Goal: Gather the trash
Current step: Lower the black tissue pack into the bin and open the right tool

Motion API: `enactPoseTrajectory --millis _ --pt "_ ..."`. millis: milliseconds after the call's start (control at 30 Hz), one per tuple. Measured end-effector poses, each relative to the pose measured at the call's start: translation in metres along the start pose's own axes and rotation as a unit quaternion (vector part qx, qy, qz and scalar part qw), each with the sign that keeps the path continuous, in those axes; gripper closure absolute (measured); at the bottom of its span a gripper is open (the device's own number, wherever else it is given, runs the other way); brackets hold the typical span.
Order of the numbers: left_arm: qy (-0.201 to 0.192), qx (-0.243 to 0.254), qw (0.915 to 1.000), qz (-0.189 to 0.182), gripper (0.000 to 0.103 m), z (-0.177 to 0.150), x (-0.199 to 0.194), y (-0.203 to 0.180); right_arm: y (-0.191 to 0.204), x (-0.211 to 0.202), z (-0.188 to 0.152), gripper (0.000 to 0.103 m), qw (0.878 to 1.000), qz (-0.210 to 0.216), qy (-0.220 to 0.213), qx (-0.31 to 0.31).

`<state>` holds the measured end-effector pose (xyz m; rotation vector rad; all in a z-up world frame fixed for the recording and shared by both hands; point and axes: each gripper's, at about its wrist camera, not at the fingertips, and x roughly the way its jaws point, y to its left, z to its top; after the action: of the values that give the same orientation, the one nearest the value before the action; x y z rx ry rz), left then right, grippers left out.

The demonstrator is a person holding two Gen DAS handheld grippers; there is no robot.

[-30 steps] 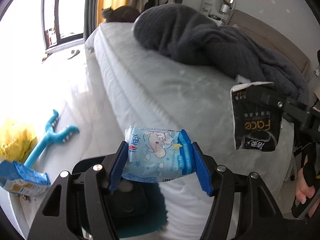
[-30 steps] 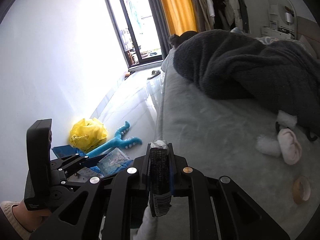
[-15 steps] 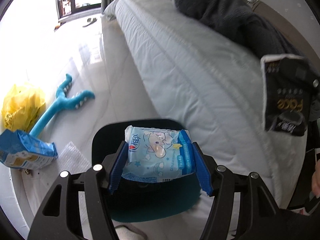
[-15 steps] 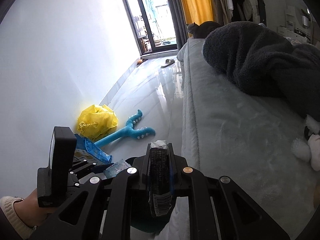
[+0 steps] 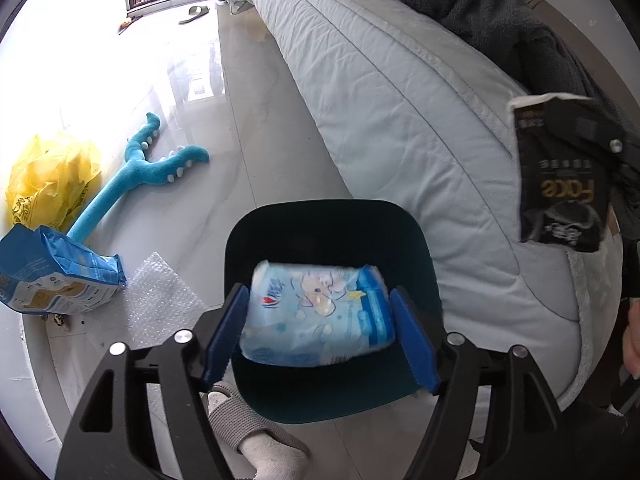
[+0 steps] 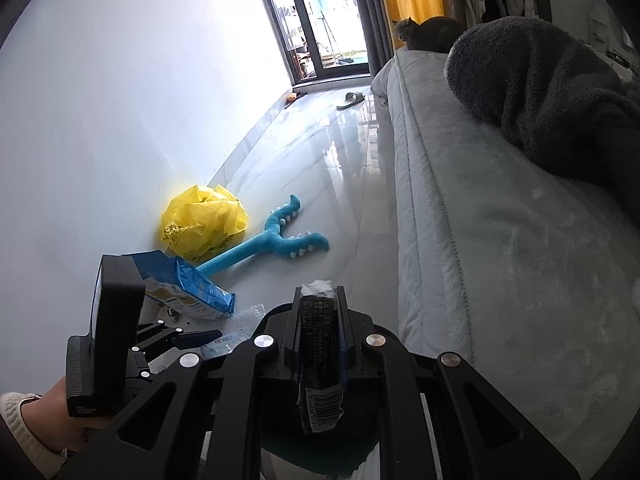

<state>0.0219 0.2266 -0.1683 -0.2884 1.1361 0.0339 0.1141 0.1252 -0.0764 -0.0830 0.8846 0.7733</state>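
Observation:
In the left wrist view my left gripper (image 5: 320,332) stands open; a light blue wipes packet (image 5: 318,316) sits between its blue pads with small gaps on both sides, blurred, right over the mouth of a dark teal trash bin (image 5: 332,224) on the floor. My right gripper (image 6: 318,336) is shut on a flat black packet (image 6: 320,360); that black packet also shows at the right of the left wrist view (image 5: 560,184), beside the bed. The bin's rim shows under the right gripper (image 6: 320,456).
A grey bed (image 5: 400,92) with a dark blanket (image 6: 532,80) runs along the right; a cat (image 6: 428,34) sits at its far end. On the floor lie a yellow plastic bag (image 5: 48,176), a blue plush toy (image 5: 140,172), a blue snack bag (image 5: 52,276) and bubble wrap (image 5: 160,300).
Both grippers dropped from above the bed to over the bin beside it. The left jaws have opened, so the wipes packet is loose between the pads. The right still holds the black packet.

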Motion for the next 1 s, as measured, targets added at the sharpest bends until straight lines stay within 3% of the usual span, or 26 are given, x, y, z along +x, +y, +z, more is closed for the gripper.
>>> enactPoseTrajectory --millis 133,433,733,1000 --pt "-0.017 -0.003 0.9998 -0.007 0.022 0.002 -0.009 0.009 0.004 0.016 -0.001 0.089 1.000 0.003 0.017 0.001" --pt "-0.100 0.005 0.9948 -0.018 0.022 0.008 -0.047 0.020 0.016 0.049 -0.010 0.089 0.998 0.001 0.060 -0.006" --pt "-0.197 0.020 0.9795 -0.040 0.026 0.012 -0.089 0.022 0.023 0.100 -0.033 0.089 0.992 -0.004 0.127 -0.008" --pt "-0.247 0.015 0.9674 -0.054 0.030 0.016 -0.112 0.027 0.025 0.137 -0.060 0.089 0.983 -0.020 0.183 -0.017"
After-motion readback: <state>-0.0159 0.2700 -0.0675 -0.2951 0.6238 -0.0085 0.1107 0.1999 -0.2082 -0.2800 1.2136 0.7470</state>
